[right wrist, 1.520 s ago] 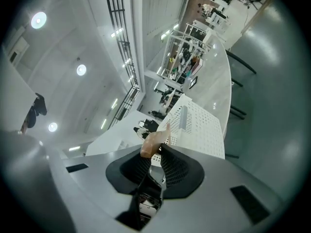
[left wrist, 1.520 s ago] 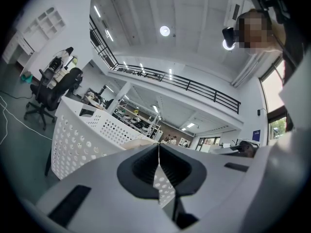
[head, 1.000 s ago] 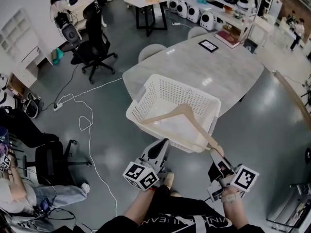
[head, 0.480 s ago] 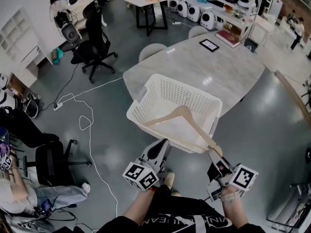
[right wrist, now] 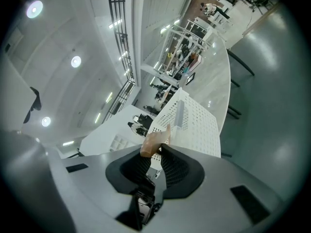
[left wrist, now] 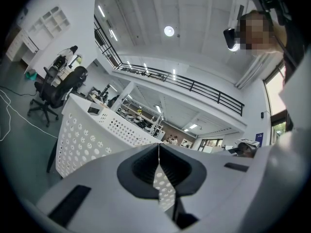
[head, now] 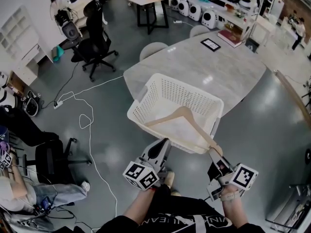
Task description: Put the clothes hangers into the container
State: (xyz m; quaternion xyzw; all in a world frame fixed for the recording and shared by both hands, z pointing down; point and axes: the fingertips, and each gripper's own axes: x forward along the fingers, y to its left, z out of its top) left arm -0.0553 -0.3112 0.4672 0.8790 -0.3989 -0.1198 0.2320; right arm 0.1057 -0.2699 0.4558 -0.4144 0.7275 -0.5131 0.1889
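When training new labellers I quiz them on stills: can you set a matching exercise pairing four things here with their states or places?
Things:
1. left gripper
2. right gripper
3. wooden hanger
4. white basket

States or places:
A. stands at the near end of the table
B. shut on the hanger's end
C. reaches over the basket, one arm crossing its near rim
D. shut, with nothing held

Pairs: 1-D, 2-B, 3-C, 4-A
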